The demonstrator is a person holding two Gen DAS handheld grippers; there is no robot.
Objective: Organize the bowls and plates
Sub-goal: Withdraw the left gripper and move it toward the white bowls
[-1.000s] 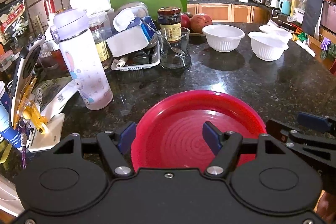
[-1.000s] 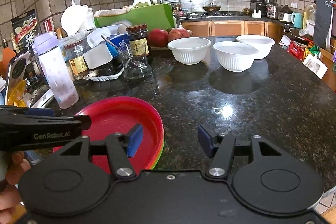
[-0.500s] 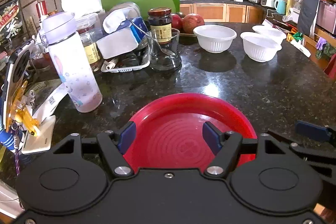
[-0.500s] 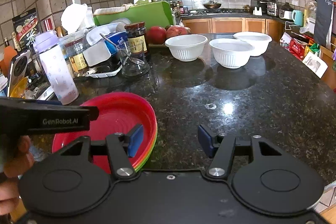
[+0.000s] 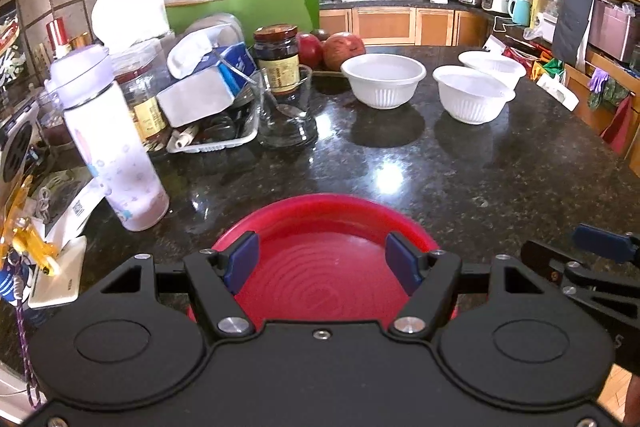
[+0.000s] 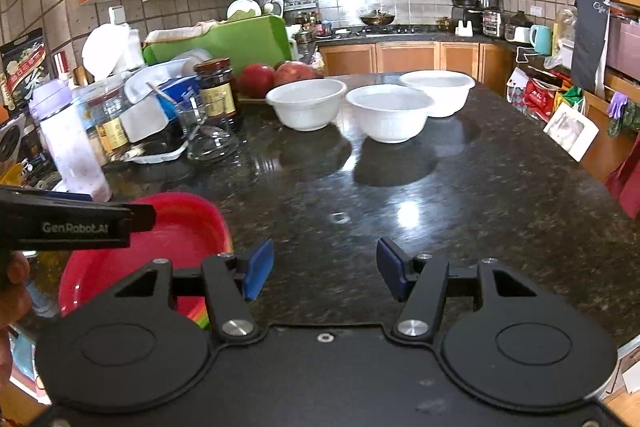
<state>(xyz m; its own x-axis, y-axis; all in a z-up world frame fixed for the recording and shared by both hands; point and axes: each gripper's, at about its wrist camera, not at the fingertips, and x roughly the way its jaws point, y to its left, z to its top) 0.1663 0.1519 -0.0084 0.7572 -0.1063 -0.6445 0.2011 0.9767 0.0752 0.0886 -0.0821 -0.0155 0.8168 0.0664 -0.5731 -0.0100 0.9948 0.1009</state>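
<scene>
"GenRobot.AI" on left hand-held gripper [image 5: 324,259], spread over red plate [image 5: 320,227], right hand-held gripper [image 6: 325,274] spread, empty

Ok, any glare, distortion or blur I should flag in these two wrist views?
Left wrist: ceiling light glares off the countertop beyond the red plate; fisheye bends the cabinets. Right wrist: similar glare patch on the counter; the white bowls stay sharp, edges warped.

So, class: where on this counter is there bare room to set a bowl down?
Bare granite lies between the red plates and the three white bowls, and right of them to the counter edge. The left side, bottle to jar, is crowded.
</scene>
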